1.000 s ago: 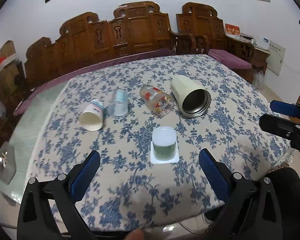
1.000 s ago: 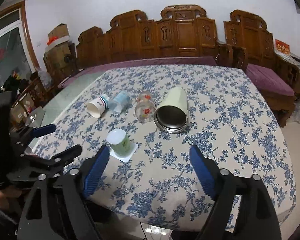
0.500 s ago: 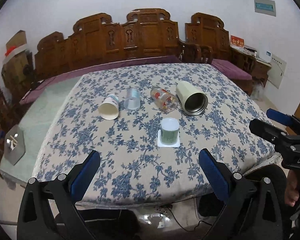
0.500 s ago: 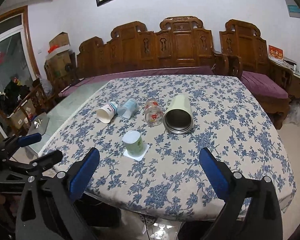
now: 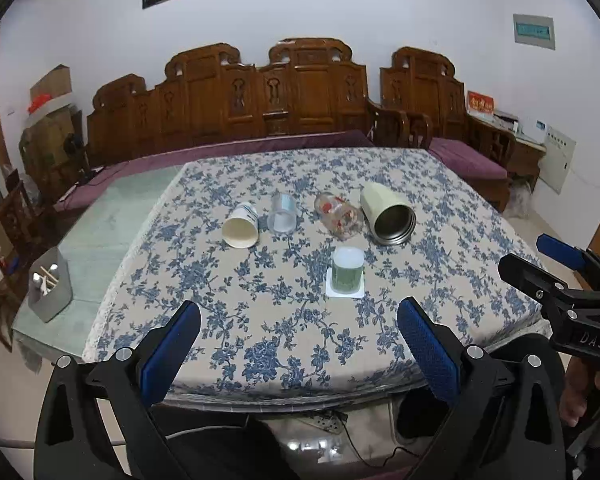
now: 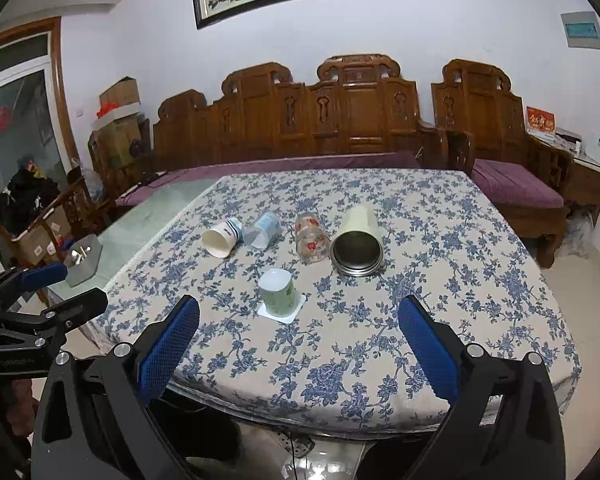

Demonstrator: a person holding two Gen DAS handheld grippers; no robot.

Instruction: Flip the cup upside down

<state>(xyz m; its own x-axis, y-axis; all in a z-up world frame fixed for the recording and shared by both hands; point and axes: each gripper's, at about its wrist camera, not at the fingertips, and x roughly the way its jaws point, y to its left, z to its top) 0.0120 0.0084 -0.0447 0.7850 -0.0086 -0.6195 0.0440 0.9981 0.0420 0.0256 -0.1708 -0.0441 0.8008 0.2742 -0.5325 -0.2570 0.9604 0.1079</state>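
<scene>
On the white coaster near the middle of the flowered tablecloth, the green cup stands with a white end on top. My left gripper and my right gripper hang before the table edge, well apart from it, both spread wide and holding nothing.

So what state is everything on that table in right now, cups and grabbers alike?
green cup: upside down on a white coaster
paper cup: on its side
clear plastic cup: on its side
printed glass: on its side
steel tumbler: on its side
left gripper: open, empty
right gripper: open, empty
</scene>
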